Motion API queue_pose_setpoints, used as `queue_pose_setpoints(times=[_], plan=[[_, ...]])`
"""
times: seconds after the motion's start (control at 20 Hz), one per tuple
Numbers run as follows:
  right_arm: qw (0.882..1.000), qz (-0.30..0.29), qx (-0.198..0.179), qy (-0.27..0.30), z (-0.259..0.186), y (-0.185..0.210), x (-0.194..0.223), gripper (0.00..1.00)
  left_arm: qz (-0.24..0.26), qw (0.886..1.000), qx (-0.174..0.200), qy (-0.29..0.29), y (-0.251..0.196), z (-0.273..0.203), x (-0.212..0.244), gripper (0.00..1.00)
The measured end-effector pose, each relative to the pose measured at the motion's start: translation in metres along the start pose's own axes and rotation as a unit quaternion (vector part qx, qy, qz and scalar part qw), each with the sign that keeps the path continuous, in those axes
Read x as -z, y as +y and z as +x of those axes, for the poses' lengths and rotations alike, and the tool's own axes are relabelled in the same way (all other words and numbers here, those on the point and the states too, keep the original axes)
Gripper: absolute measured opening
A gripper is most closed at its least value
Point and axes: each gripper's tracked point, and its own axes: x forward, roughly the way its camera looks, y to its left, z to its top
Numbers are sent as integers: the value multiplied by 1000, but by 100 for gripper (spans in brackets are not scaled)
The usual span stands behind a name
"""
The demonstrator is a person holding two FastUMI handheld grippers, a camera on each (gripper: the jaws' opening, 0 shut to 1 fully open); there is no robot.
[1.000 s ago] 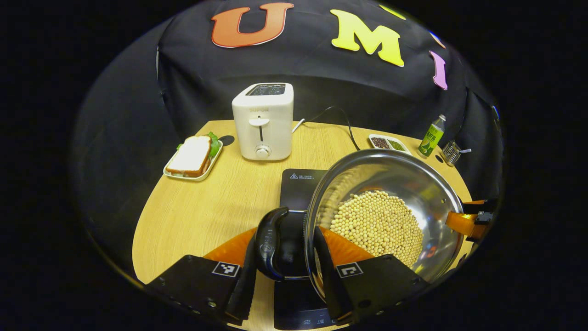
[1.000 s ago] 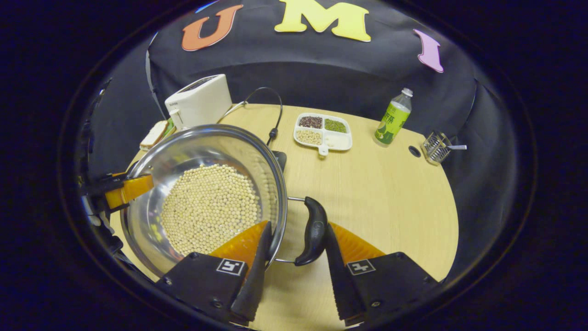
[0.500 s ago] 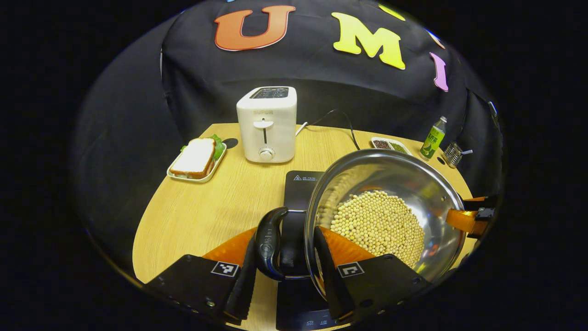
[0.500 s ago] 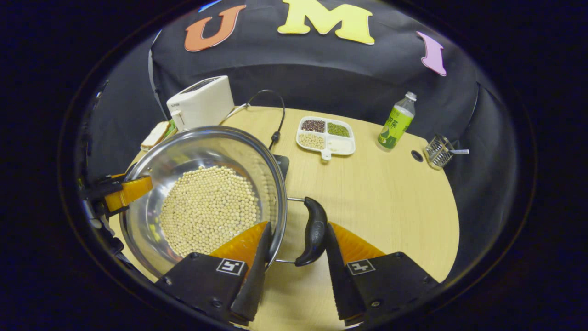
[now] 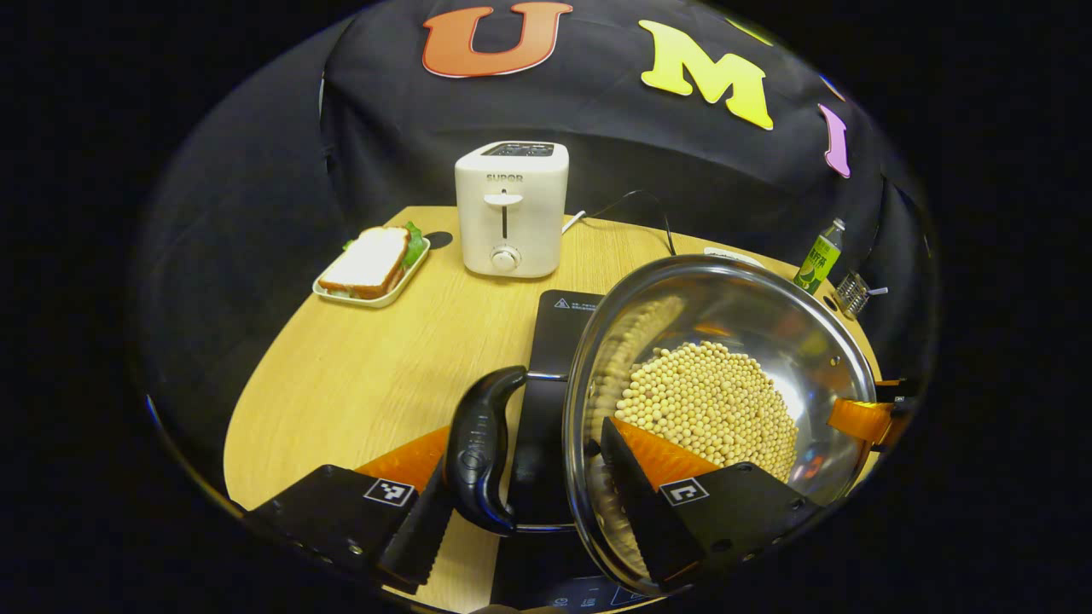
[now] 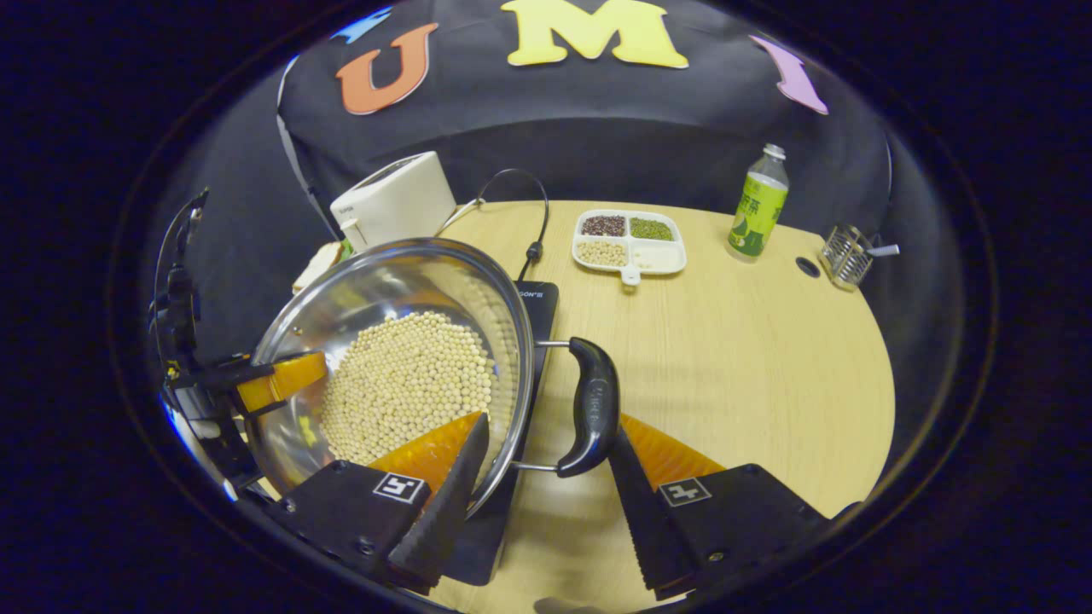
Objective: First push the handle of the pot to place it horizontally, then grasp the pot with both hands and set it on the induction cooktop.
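A steel pot [image 5: 751,315] holding soybeans [image 5: 708,401] rests over the black induction cooktop [image 5: 563,328]. Its two black handles point out sideways. My left gripper [image 5: 525,443] is open and straddles the left handle [image 5: 478,448] and the rim, one finger outside the handle and the other inside the pot. My right gripper [image 6: 548,426] is also open, astride the right handle [image 6: 593,405] and the rim of the pot [image 6: 384,281]. The cooktop [image 6: 533,298] shows under the pot. Each view catches the other gripper's orange finger at the far rim: the left gripper [image 6: 281,379] and the right gripper [image 5: 857,418].
On the round wooden table stand a white toaster [image 5: 512,209] and a sandwich on a tray [image 5: 371,264] at the back left. A divided dish of grains [image 6: 630,241], a green bottle [image 6: 757,205] and a wire basket [image 6: 845,256] are at the back right. A black cable [image 6: 533,213] runs behind the cooktop.
The fingers of both grippers have spread wider apart around the handles. The pot has come lower and sits farther over the cooktop.
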Motion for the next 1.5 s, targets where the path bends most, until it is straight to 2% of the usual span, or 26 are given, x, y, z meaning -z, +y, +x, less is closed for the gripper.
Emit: queue_pose_setpoints(times=[0.1,0.15,0.2,0.3,0.5,0.75,0.9,1.15,1.2,1.35,1.5], plan=[[1000,-7,3,-30,-9,-3,-11,88,17,999,-18,-33,7,-9,-17,94],[999,-17,4,-42,-13,-3,-15,87,20,998,-24,-47,10,-15,-23,95],[998,-29,3,-52,-18,-4,-20,82,22,998,-28,-55,10,-20,-27,95],[996,-49,4,-73,-27,-4,-30,81,28,996,-39,-73,12,-33,-34,95],[991,-82,6,-109,-50,-6,-41,82,44,991,-44,-115,6,-65,-53,96],[983,-106,7,-149,-90,-12,-50,82,36,986,-38,-160,-17,-109,-74,95],[979,-108,6,-175,-116,-19,-56,82,42,982,-40,-182,-36,-135,-85,95],[972,-97,9,-213,-169,-44,-60,82,52,973,-22,-222,-89,-191,-101,95],[971,-94,6,-221,-181,-49,-61,88,52,972,-18,-230,-101,-204,-105,95],[964,-93,6,-248,-223,-74,-65,94,50,965,-8,-257,-137,-238,-113,95],[960,-89,6,-267,-264,-106,-64,90,60,958,-13,-281,-173,-271,-115,95]])
